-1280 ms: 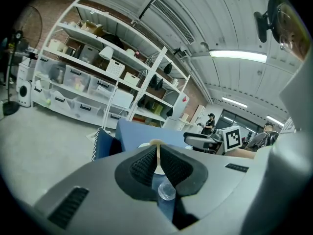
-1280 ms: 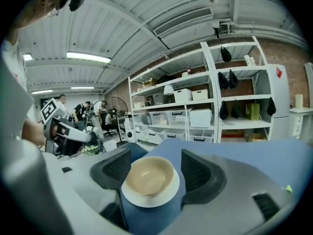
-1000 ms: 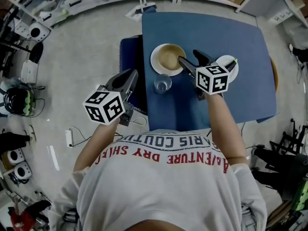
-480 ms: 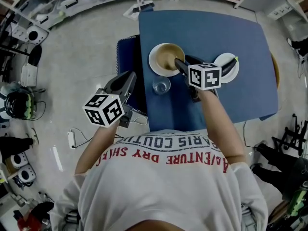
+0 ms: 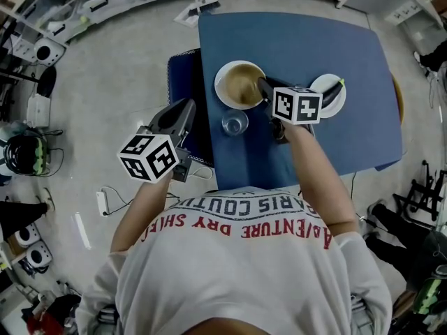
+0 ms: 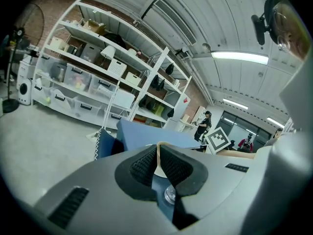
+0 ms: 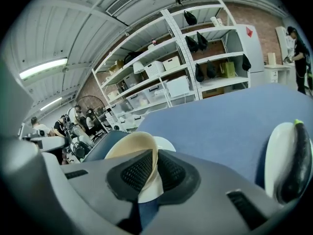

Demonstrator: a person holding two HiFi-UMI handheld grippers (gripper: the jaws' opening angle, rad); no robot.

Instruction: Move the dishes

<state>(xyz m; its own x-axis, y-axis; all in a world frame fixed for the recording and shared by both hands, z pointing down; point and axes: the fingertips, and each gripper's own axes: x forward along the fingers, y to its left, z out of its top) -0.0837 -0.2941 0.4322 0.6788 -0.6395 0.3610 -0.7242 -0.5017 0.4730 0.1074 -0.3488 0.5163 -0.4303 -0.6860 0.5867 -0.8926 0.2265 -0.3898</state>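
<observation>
A tan bowl (image 5: 241, 84) sits on a white plate (image 5: 222, 93) near the left edge of the blue table (image 5: 314, 40). My right gripper (image 5: 264, 87) reaches over the table, and its jaws have just been closing with the bowl's right rim between them. In the right gripper view the pads (image 7: 139, 173) pinch the thin wall of the bowl (image 7: 132, 146); that gripper (image 7: 155, 173) is shut on it. My left gripper (image 5: 183, 114) hangs off the table's left side, shut (image 6: 158, 163), with nothing in it.
A clear glass (image 5: 235, 123) stands just in front of the bowl. A second white plate (image 5: 320, 89) with a dark eggplant (image 5: 334, 93) lies right of my right gripper. A dark blue chair (image 5: 183, 82) is tucked against the table's left edge.
My right gripper has sunk onto the bowl's rim, rolled a little and closed on it. The left gripper has stayed where it was.
</observation>
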